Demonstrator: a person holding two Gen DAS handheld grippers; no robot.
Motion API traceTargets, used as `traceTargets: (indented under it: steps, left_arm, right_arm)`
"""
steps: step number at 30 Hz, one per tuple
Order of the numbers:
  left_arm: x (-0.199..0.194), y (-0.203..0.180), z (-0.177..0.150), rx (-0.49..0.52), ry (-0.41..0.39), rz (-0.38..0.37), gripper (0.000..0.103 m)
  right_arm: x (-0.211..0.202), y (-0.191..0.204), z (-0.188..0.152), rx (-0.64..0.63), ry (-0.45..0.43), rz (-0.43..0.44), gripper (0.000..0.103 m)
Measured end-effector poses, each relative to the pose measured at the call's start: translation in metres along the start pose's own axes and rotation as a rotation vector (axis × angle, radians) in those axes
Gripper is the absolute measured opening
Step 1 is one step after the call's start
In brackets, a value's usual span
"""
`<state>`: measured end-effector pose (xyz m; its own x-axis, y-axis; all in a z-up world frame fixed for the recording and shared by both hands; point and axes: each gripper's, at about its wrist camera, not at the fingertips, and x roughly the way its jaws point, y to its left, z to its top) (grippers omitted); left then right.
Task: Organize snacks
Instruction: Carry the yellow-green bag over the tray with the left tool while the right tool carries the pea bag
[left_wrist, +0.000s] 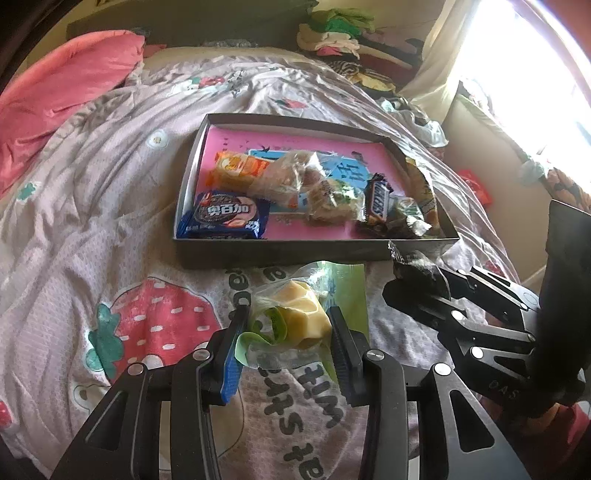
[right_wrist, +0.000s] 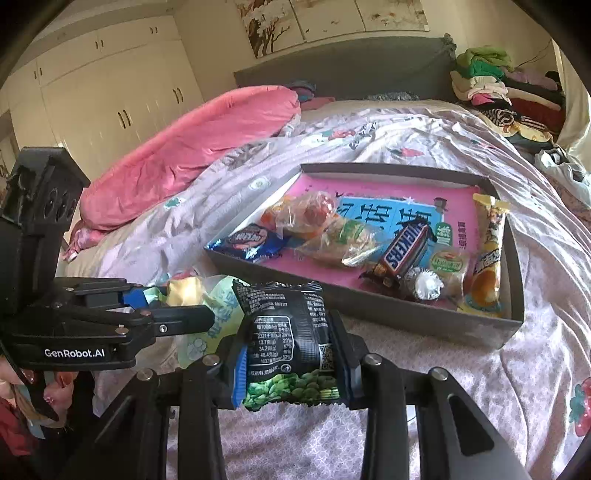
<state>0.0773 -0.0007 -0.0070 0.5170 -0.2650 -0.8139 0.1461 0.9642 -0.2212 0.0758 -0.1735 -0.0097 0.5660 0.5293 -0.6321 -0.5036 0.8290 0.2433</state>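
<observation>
A shallow grey box (left_wrist: 314, 246) with a pink floor lies on the bed, also in the right wrist view (right_wrist: 406, 310). In it are a blue Oreo pack (left_wrist: 225, 218), an orange pack (left_wrist: 236, 170), clear-wrapped pastries (left_wrist: 295, 177), a Snickers bar (right_wrist: 406, 247) and a yellow pack (right_wrist: 487, 258). My left gripper (left_wrist: 290, 321) is shut on a clear and green pack with a yellow pastry (left_wrist: 303, 310), just in front of the box. My right gripper (right_wrist: 288, 354) is shut on a black green-pea pack (right_wrist: 284, 332), right of the left one (right_wrist: 177, 314).
A wrinkled strawberry-print quilt (left_wrist: 110, 221) covers the bed. A pink duvet (right_wrist: 192, 147) lies at the far left. A heap of clothes (right_wrist: 498, 81) sits at the headboard's right. White wardrobes (right_wrist: 103, 92) stand to the left. A bright window (left_wrist: 535, 74) is on the right.
</observation>
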Motion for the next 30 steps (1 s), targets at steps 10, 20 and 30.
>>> traceTargets:
  steps: [10, 20, 30]
  left_arm:
    - [-0.017, -0.015, 0.007, 0.027, -0.034, -0.001, 0.043]
    - [-0.027, -0.020, 0.015, 0.033, -0.058, 0.000, 0.043]
    - [-0.029, -0.025, 0.025, 0.037, -0.069, 0.001, 0.043]
  right_arm:
    - [-0.014, -0.006, 0.005, 0.017, -0.049, -0.002, 0.037]
    - [-0.027, -0.012, 0.009, 0.027, -0.099, -0.025, 0.037]
    - [-0.039, -0.025, 0.014, 0.062, -0.144, -0.044, 0.037]
